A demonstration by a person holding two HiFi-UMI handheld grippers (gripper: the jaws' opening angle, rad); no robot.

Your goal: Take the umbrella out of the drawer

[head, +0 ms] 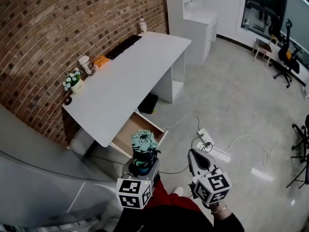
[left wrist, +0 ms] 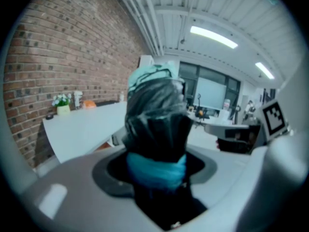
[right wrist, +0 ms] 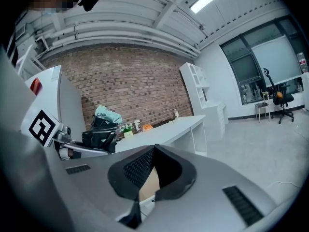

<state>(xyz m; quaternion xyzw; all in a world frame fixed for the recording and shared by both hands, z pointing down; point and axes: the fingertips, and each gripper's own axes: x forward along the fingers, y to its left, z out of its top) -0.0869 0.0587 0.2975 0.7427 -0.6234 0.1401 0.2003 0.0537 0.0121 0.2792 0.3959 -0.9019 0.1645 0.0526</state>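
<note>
Umbrella [head: 144, 148]: folded, upright above the open drawer [head: 129, 138], at the counter's [head: 130, 76] near edge.
Left claw [head: 143, 164]: grasping its bundled middle.
Right claw [head: 194, 154]: clenched, empty.
Handling: likely light, soft canopy, stiff core; hold mid-bundle.

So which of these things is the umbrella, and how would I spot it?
Find the white desk against the brick wall, then the open wooden drawer at its near end. Near it, the left gripper holds the umbrella: a short folded bundle, black with pale teal fabric, unlike the empty right gripper.
</note>
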